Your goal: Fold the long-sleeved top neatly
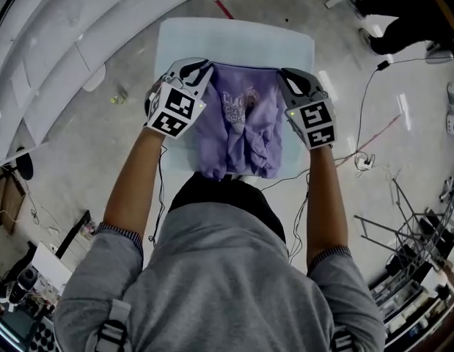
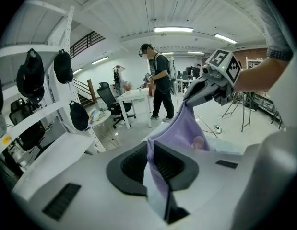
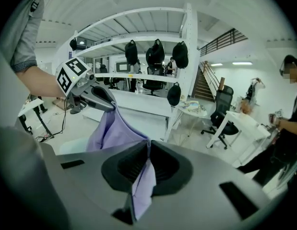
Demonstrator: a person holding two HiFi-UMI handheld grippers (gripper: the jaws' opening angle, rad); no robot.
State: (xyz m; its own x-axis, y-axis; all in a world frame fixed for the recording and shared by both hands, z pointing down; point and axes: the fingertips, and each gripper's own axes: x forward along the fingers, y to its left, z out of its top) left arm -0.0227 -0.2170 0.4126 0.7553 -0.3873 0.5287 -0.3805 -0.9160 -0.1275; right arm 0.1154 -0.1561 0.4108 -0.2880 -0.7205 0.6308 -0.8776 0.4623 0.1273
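The lilac long-sleeved top (image 1: 241,127) hangs stretched between my two grippers above the small white table (image 1: 234,39), its lower part bunched near the person's body. My left gripper (image 1: 205,69) is shut on the top's left upper corner; in the left gripper view lilac cloth (image 2: 160,174) is pinched between the jaws. My right gripper (image 1: 284,75) is shut on the right upper corner, and in the right gripper view the lilac cloth (image 3: 144,178) runs through its jaws. Each gripper shows in the other's view, left gripper (image 3: 107,102) and right gripper (image 2: 189,99).
White shelving (image 1: 72,42) runs along the left, with black caps (image 3: 157,51) hung on it. Cables (image 1: 370,116) trail on the floor at the right. A person (image 2: 160,80) stands by a white desk (image 2: 134,97) with an office chair (image 2: 110,102). Metal stands (image 1: 410,248) crowd the lower right.
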